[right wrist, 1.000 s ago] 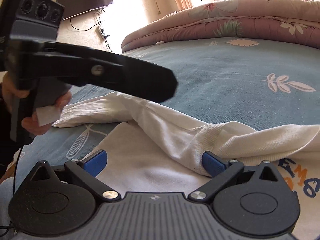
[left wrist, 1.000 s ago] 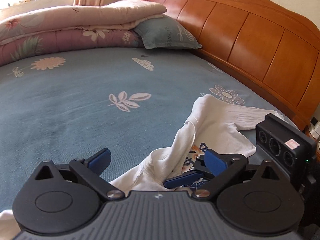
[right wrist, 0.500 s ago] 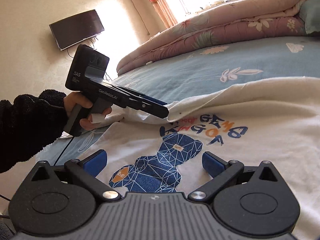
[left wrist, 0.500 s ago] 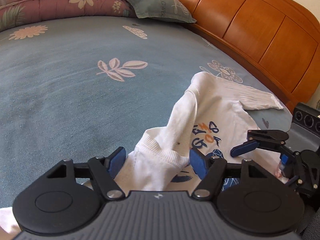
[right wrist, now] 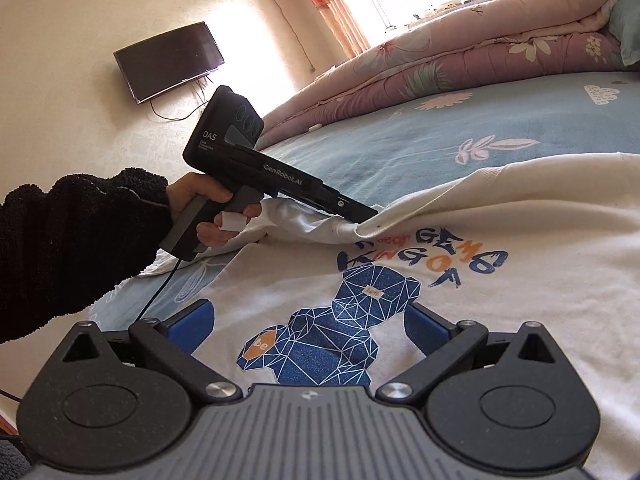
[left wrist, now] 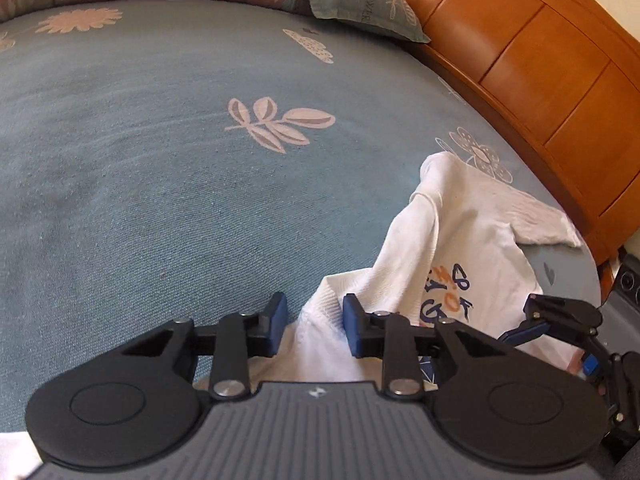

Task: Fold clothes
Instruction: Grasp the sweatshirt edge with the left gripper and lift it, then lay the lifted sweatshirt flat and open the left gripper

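Note:
A white sweatshirt (right wrist: 520,320) with a blue bear print and lettering lies spread on the bed. One sleeve is folded across its chest, and the ribbed sleeve cuff (left wrist: 320,320) sits between the blue pads of my left gripper (left wrist: 315,326). The jaws are drawn in close on the cuff. From the right wrist view, the left gripper (right wrist: 366,226) pinches that cuff just above the lettering. My right gripper (right wrist: 308,320) hovers open over the bear print with nothing between its fingers. It also shows at the right edge as the right gripper (left wrist: 520,320).
The blue flowered bedsheet (left wrist: 180,160) stretches left and far. A wooden headboard (left wrist: 540,72) runs along the right, with a pillow (left wrist: 360,4) and a folded pink quilt (right wrist: 480,64) at the far side. A hand in a black sleeve (right wrist: 80,240) holds the left gripper, trailing a cable.
My left gripper moved forward over the sleeve cuff and its jaws narrowed from wide open to close around it. My right gripper drew back over the printed chest and stayed open.

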The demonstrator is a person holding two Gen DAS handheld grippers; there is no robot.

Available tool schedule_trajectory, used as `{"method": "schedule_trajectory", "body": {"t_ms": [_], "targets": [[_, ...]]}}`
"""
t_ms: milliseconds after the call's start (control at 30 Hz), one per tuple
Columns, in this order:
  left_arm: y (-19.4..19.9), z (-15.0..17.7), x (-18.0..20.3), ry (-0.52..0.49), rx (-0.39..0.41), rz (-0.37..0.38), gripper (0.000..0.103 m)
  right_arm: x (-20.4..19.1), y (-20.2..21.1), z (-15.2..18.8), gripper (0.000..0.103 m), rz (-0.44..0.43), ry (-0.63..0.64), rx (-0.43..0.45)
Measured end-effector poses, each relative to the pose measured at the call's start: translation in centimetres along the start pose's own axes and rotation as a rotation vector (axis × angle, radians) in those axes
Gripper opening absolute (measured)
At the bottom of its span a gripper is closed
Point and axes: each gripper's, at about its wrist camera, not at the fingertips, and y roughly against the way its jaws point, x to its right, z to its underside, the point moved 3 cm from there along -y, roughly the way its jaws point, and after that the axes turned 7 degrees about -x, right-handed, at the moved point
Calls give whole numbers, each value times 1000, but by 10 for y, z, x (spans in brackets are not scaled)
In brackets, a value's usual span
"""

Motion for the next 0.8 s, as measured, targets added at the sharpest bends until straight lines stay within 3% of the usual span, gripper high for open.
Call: {"method": "schedule_trajectory", "body": {"t_ms": [133, 200, 267, 600, 733, 800], "targets": [[0, 7, 25, -150, -24, -124, 19, -1, 2, 0, 103, 2, 9, 2], [2, 6, 31, -163, -25, -184, 8, -3, 2, 0, 103, 9, 23, 5], [8, 2, 37, -183, 2, -241, 5, -6, 4, -1, 103, 17, 45, 10], [34, -58, 4, -17, 192, -397, 5, -9, 27, -8, 103, 40, 82, 104], [20, -76, -17, 45, 211, -429, 5, -5, 28, -8, 103, 57, 79, 105], [3, -79, -27, 69, 175, -436, 6, -3, 28, -8, 103, 65, 79, 101]]}}
